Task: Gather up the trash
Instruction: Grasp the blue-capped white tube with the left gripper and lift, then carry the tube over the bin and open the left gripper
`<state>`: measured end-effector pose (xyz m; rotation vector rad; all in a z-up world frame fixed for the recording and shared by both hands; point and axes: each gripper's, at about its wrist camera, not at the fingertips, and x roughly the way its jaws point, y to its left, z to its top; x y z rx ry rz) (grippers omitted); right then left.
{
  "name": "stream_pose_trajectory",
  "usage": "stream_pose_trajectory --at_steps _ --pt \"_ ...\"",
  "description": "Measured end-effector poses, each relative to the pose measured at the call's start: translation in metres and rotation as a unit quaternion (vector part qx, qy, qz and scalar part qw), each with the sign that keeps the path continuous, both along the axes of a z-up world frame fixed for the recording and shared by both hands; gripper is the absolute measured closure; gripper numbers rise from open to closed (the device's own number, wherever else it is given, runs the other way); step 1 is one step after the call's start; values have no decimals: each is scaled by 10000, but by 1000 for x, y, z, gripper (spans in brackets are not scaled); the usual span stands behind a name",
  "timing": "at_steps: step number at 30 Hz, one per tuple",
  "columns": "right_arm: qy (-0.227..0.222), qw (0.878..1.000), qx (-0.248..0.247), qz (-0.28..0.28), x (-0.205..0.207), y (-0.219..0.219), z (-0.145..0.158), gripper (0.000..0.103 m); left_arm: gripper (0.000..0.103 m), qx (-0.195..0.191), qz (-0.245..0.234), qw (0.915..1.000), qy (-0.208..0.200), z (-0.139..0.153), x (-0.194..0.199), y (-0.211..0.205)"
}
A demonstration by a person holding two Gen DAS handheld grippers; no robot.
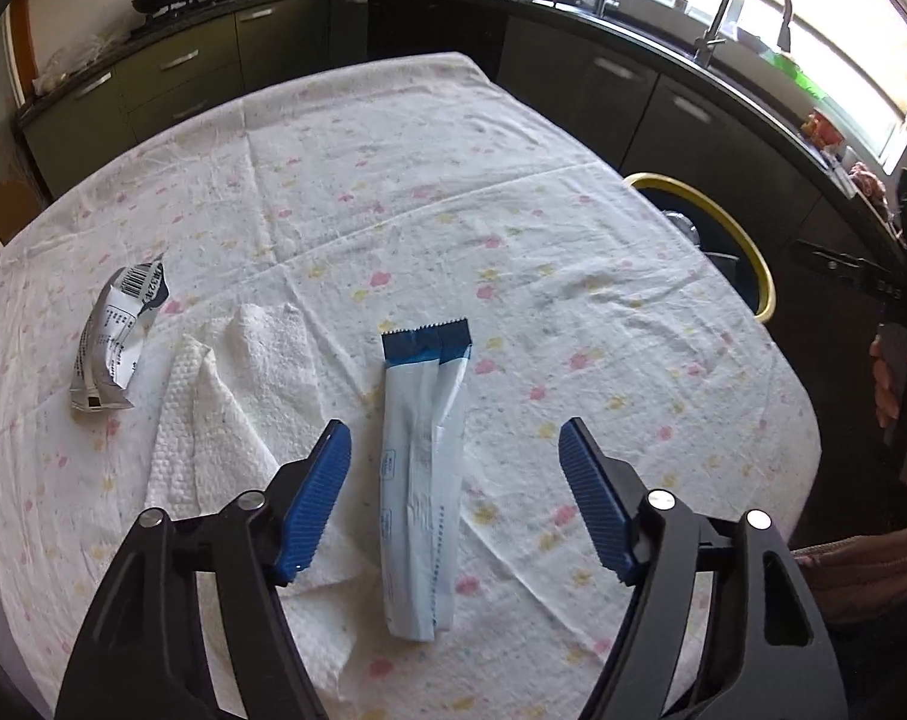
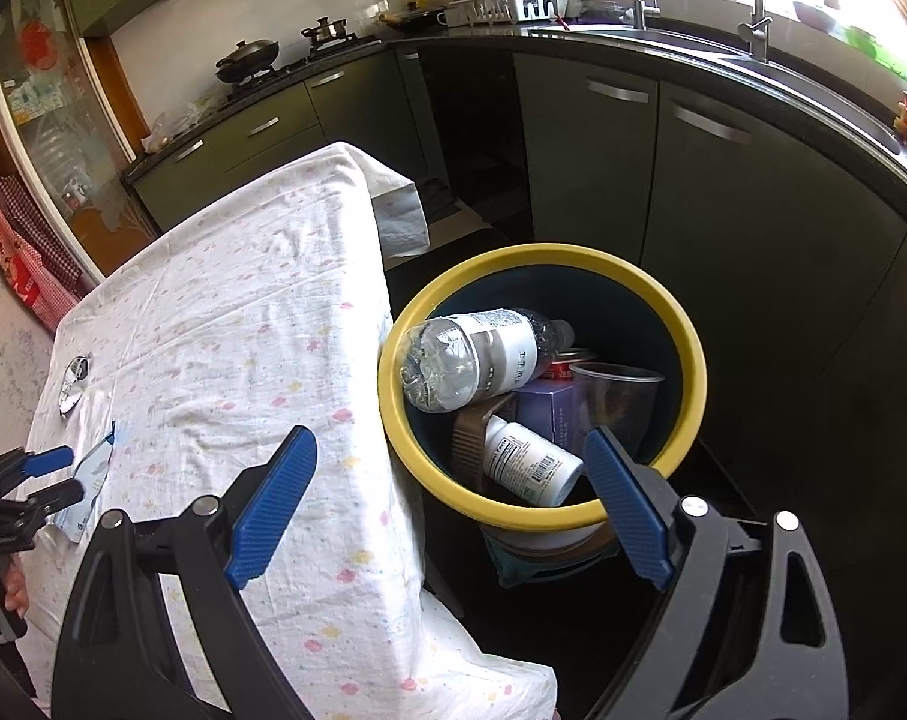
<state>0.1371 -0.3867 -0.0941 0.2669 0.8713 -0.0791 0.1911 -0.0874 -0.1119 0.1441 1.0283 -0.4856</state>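
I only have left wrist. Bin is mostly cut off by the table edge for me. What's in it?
Observer: The right wrist view looks straight into the yellow-rimmed bin. A crushed clear plastic bottle lies across the top, leaning on the rim.
Operator: Anything under it?
Observer: A white pill bottle, a clear plastic cup and a purple box.
Operator: Right gripper carrying anything?
Observer: No. The right gripper is open and empty, between the table edge and the bin.
Operator: How does my left one look from there?
Observer: The left gripper straddles the blue and white wrapper, pads not on it.
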Motion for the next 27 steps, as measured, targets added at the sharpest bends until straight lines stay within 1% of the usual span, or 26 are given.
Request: stream_pose_trajectory --at_steps 3,5,6,7,8,13,15,17,22,27 --pt "15 10000 13 -10 1 -1 0 17 34 111 -10 9999 64 -7 4 -2" --pt "-20 10000 16 -7 0 -2 0 17 37 106 -12 9998 145 -12 6 -3" --pt "-31 10000 20 -3 0 -1 0 17 43 99 -13 9997 201 -14 7 -4" --pt "-39 10000 19 10 -1 -1 1 17 47 101 -7 9997 242 -16 8 -5" --pt "-46 10000 20 22 -2 0 1 17 47 120 13 9997 217 -16 7 -6" --pt "-93 9999 90 27 -6 0 0 17 68 167 -24 9996 218 -15 2 -12" --pt "-120 9998 135 20 -7 -2 1 17 74 232 -25 9996 187 -15 1 -14" --pt "-139 9998 161 -3 -8 -5 1 17 74 189 -50 9996 185 -13 -1 -16" --pt "-207 9996 183 -70 -14 -10 4 17 75 88 -97 9999 38 -3 -9 -18" --pt "-209 9996 196 -77 -13 -10 4 17 75 87 -151 9998 -106 9 -14 -19"
